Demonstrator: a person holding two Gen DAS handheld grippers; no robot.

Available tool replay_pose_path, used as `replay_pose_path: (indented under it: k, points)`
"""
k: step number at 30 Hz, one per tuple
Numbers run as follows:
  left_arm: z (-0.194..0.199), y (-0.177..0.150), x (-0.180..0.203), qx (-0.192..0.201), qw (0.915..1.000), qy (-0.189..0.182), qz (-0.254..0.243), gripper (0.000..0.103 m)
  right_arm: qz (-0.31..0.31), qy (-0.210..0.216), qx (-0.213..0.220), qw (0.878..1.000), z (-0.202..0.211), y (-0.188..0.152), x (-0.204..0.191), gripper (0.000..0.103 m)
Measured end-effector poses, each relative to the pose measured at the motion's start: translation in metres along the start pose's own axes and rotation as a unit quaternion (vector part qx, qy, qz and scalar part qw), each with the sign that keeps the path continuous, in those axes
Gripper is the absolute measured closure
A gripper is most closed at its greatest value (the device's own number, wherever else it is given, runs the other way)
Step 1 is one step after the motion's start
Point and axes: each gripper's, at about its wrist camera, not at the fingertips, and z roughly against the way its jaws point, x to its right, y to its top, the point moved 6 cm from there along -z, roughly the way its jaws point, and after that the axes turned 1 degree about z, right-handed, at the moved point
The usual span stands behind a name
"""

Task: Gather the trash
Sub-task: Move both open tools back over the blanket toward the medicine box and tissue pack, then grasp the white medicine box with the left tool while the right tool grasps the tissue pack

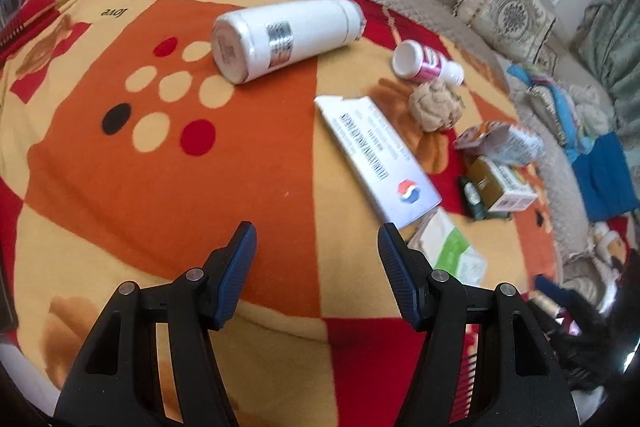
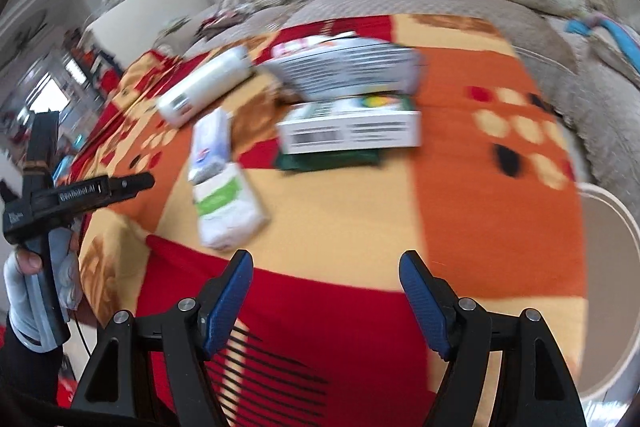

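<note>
Both grippers hover over an orange-red patterned blanket with jaws spread wide and nothing between them — the left gripper and the right gripper. The trash lies scattered on the blanket: a white bottle on its side, a small pink-labelled bottle, a crumpled tissue ball, a flat white carton and a green-white packet — the packet is nearest to the right gripper.

Bare blanket lies open ahead of my left tool, its blue pads spread wide, while the white bottle farther on, the flat white box and the green-and-white packet crowd the right side.
</note>
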Motion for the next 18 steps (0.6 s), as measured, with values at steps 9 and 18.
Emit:
replay_pose_path:
  k: [9,18]
  points:
    - [-0.039,0.029,0.047,0.001,0.9988,-0.031,0.038,0.035,0.016,0.011,-0.015,1.000,-0.017,0.001,-0.024,0.030]
    - [-0.072,0.035,0.053,-0.005,0.9994,0.010,0.032,0.049,0.020,0.016,-0.011,1.000,-0.017,0.005,-0.023,0.029]
